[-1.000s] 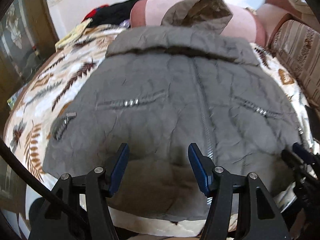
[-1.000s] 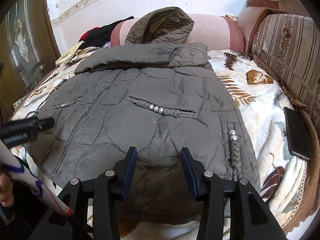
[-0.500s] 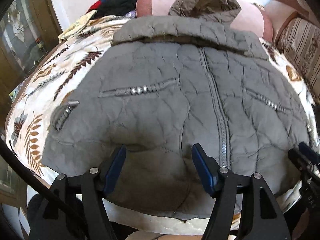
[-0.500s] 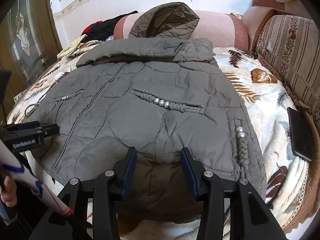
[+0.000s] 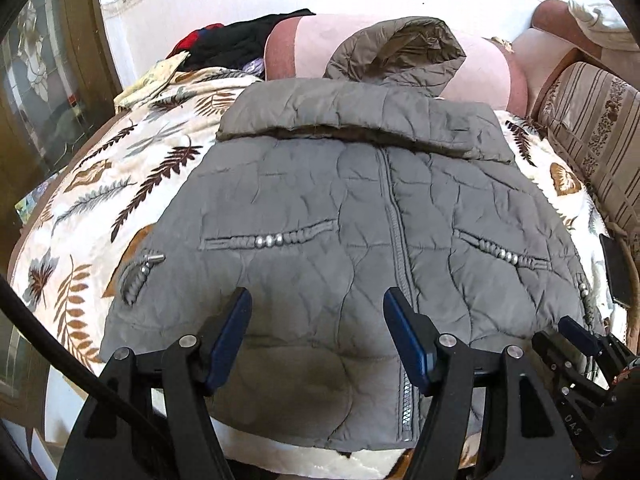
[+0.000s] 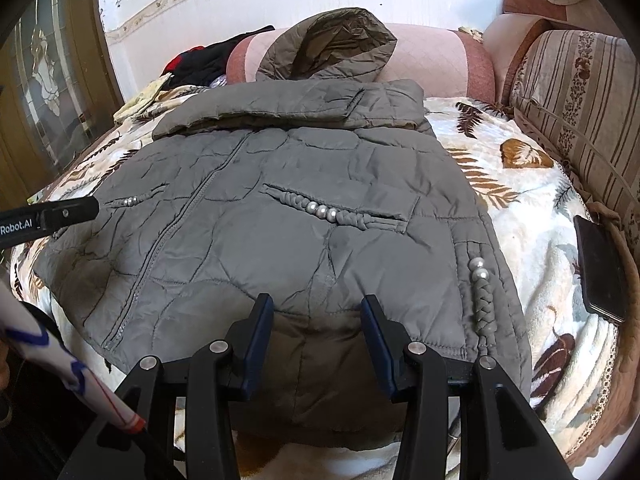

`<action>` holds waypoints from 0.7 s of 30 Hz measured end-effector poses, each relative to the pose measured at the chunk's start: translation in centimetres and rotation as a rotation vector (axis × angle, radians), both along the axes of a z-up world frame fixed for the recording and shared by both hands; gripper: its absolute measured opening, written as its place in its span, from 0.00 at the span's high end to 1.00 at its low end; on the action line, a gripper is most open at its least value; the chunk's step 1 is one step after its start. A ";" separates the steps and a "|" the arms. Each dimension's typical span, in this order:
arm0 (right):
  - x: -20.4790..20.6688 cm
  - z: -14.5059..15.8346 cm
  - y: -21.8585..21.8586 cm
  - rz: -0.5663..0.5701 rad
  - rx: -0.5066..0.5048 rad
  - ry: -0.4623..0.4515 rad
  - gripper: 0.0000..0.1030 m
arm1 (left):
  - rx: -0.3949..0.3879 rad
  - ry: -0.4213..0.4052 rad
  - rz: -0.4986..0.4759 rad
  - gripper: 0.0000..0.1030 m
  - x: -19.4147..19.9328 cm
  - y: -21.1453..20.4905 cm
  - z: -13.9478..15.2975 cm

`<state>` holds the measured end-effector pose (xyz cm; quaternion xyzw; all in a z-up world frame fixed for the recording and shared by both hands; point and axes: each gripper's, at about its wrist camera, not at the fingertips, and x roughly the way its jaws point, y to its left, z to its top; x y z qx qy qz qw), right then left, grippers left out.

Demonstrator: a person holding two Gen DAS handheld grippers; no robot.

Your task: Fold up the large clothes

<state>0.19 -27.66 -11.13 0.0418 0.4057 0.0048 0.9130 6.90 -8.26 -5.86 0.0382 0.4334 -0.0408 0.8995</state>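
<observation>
Garment: grey quilted hooded jacket [image 5: 320,216] [image 6: 280,216], spread front-up and zipped on a leaf-print blanket [image 5: 100,200] [image 6: 532,208].
Hood: hood [image 5: 400,48] [image 6: 336,44] props against a pink bolster [image 5: 304,48] [image 6: 432,60] at the far end.
Sleeves: folded across the chest as one band [image 5: 360,116] [image 6: 288,108] just below the hood.
Hem: near edge of the jacket, lying at the blanket's near edge, directly under both grippers.
Trim: braided, pearl-beaded pocket trim on each front panel [image 5: 272,240] [image 6: 332,212]; a similar braid runs down the side seam [image 6: 484,300].
Left gripper: left gripper [image 5: 316,336] over the hem just beside the zipper [image 5: 400,248]; jaws apart, nothing between them; fingertips appear just above the fabric, contact unclear.
Right gripper: right gripper [image 6: 316,336] over the hem on the other front panel; jaws apart, holding nothing; it also shows at the lower right edge of the left wrist view [image 5: 576,344].
Surroundings: striped sofa back [image 5: 600,128] [image 6: 580,100] along one side; dark phone [image 6: 600,268] on the blanket near it, well apart from the jacket; black and red clothes [image 5: 236,40] [image 6: 200,60] piled beside the bolster.
</observation>
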 end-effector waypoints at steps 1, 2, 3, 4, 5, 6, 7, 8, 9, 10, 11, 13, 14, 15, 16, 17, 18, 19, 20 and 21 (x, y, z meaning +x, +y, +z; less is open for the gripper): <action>0.0 0.0 0.0 -0.002 0.003 0.000 0.52 | -0.002 -0.001 -0.002 0.35 0.1 0.0 0.1; 0.1 0.0 -0.1 -0.005 0.006 0.000 0.52 | -0.004 -0.004 -0.004 0.35 0.2 0.0 0.1; 0.2 0.0 0.0 -0.005 0.007 0.000 0.52 | -0.002 -0.008 -0.004 0.35 0.3 0.0 0.2; 0.2 0.0 0.1 -0.005 0.006 0.001 0.52 | -0.001 -0.011 -0.005 0.35 0.4 0.0 0.2; 0.3 0.0 0.2 -0.003 0.003 0.002 0.52 | -0.001 -0.014 -0.005 0.35 0.4 0.1 0.2; 0.3 -0.1 0.3 0.000 0.002 0.004 0.52 | -0.001 -0.016 -0.004 0.35 0.6 0.2 0.1; 0.4 -0.1 0.4 0.004 -0.001 0.005 0.52 | -0.002 -0.016 -0.001 0.35 0.7 0.4 0.0; 0.4 -0.2 0.6 0.008 -0.008 0.005 0.52 | -0.003 -0.013 0.004 0.35 0.9 0.5 -0.1; 0.4 -0.2 0.7 0.012 -0.013 0.005 0.52 | -0.010 -0.007 0.010 0.35 1.1 0.8 -0.3; 0.4 -0.2 0.9 0.015 -0.017 0.003 0.52 | -0.015 -0.001 0.015 0.35 1.3 1.0 -0.5; 0.5 -0.2 0.9 0.016 -0.021 0.001 0.52 | -0.019 0.003 0.022 0.35 1.5 1.3 -0.7; 0.5 -0.2 0.9 0.014 -0.023 -0.002 0.52 | -0.029 0.011 0.032 0.35 2.0 1.7 -1.0; 0.5 -0.2 0.9 0.013 -0.021 -0.002 0.52 | -0.032 0.013 0.035 0.35 2.1 1.8 -1.1; 0.5 -0.3 0.9 0.011 -0.018 0.001 0.52 | -0.036 0.016 0.037 0.35 2.3 2.0 -1.2; 0.6 -0.4 0.8 0.008 -0.018 0.006 0.52 | -0.039 0.018 0.038 0.35 2.5 2.1 -1.3; 0.7 -0.5 0.8 0.006 -0.020 0.010 0.52 | -0.042 0.019 0.038 0.35 2.7 2.2 -1.4; 0.8 -0.5 0.7 0.005 -0.021 0.014 0.52 | -0.046 0.020 0.039 0.35 2.9 2.3 -1.6; 0.8 -0.6 0.7 0.003 -0.020 0.015 0.52 | -0.047 0.020 0.041 0.35 3.1 2.4 -1.7; 0.9 -0.6 0.6 0.000 -0.019 0.015 0.52 | -0.048 0.020 0.042 0.35 3.3 2.5 -1.8; 0.9 -0.6 0.5 -0.002 -0.017 0.014 0.52 | -0.049 0.021 0.042 0.35 3.4 2.6 -1.8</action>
